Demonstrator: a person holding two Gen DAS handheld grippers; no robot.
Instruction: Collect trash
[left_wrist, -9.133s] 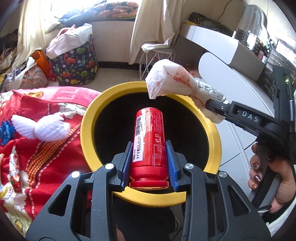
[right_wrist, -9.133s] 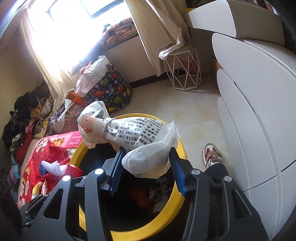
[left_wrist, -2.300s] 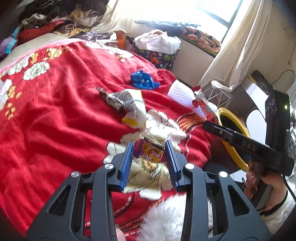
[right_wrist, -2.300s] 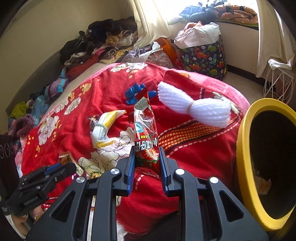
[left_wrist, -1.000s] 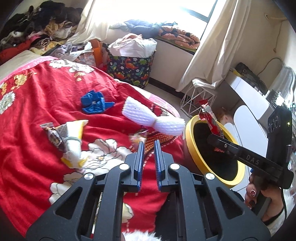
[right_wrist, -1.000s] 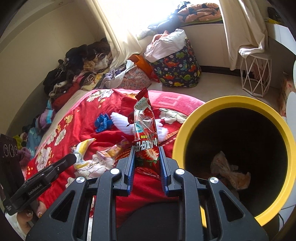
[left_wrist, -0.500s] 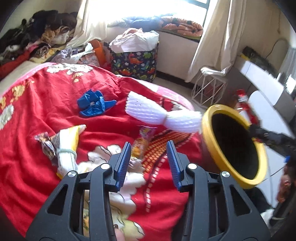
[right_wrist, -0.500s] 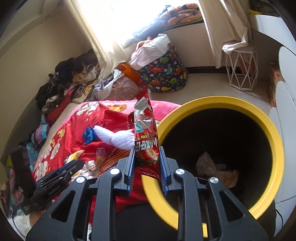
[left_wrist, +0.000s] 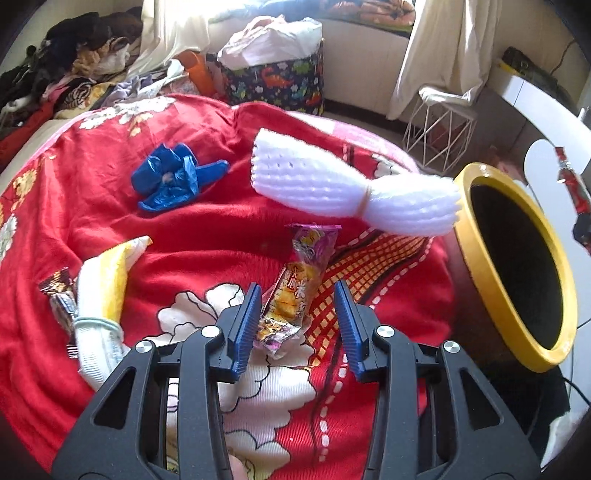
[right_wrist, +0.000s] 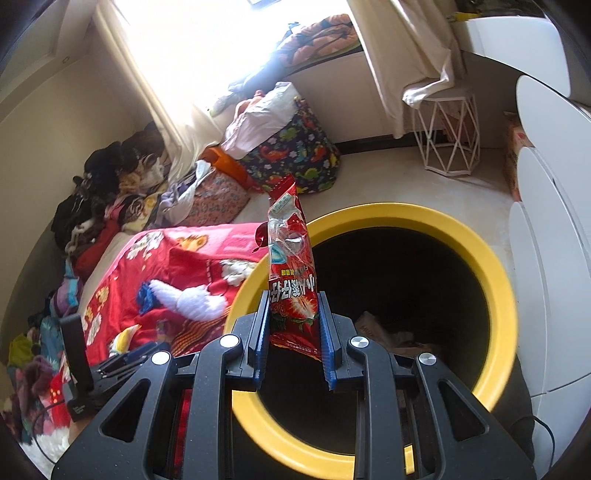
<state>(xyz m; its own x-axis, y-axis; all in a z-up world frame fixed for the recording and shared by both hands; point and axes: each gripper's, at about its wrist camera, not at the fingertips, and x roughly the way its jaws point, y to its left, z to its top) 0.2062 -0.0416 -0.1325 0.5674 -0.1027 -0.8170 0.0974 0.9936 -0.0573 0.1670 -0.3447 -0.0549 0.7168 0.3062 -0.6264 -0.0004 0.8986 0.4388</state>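
Red strawberry wrapper (right_wrist: 291, 280), clamped in the right gripper (right_wrist: 293, 332), hangs over the yellow bin (right_wrist: 495, 280) awaiting release, while the left gripper (left_wrist: 299, 321), fingers apart, lines up on a purple snack wrapper (left_wrist: 295, 288).

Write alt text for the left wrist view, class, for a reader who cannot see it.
An open left gripper hovers over a purple and yellow snack wrapper lying on a red flowered blanket. Around it lie a blue glove, a white foam net and a yellow and white wrapper; a yellow-rimmed bin stands at the right.
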